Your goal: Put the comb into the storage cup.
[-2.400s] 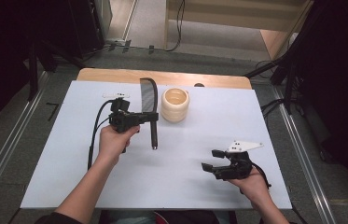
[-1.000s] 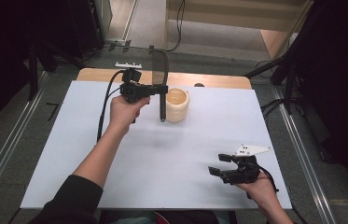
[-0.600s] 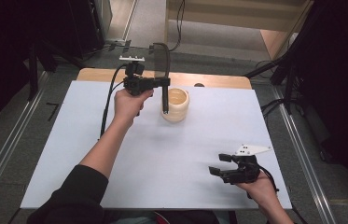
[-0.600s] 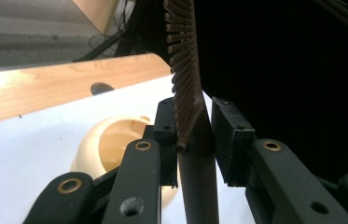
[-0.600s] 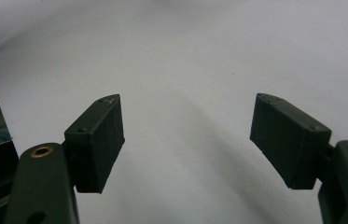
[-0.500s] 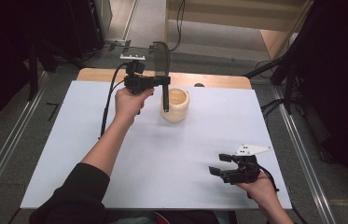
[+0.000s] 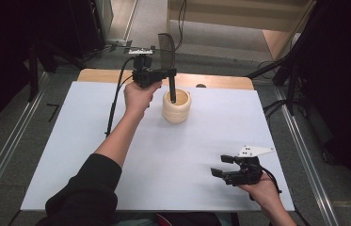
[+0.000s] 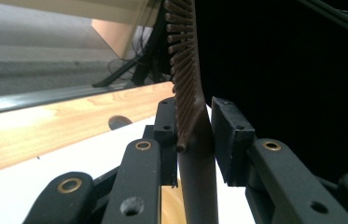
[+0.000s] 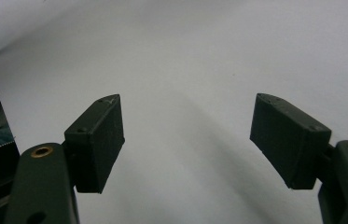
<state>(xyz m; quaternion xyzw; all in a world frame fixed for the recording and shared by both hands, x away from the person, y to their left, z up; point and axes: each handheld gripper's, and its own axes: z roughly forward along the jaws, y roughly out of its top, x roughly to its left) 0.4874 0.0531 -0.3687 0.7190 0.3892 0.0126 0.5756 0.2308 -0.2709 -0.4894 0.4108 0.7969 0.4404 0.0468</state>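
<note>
My left tongs (image 7: 166, 74) clamp the dark brown plastic comb (image 8: 186, 79) where teeth meet handle, holding it upright so its handle end hangs over the mouth of the pale wooden ringed cup (image 7: 177, 107) for dropping in. My right tongs (image 7: 223, 166) rest open and empty near the white surface (image 7: 69, 155)'s front edge, well clear.

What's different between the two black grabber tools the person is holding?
The left gripper is raised over the far end of the table and clamps a dark comb upright, handle tip in the pale wooden cup. The right gripper sits low near the table's front edge, jaws wide apart and empty. Both are black, two-jawed and hand-held.
</note>
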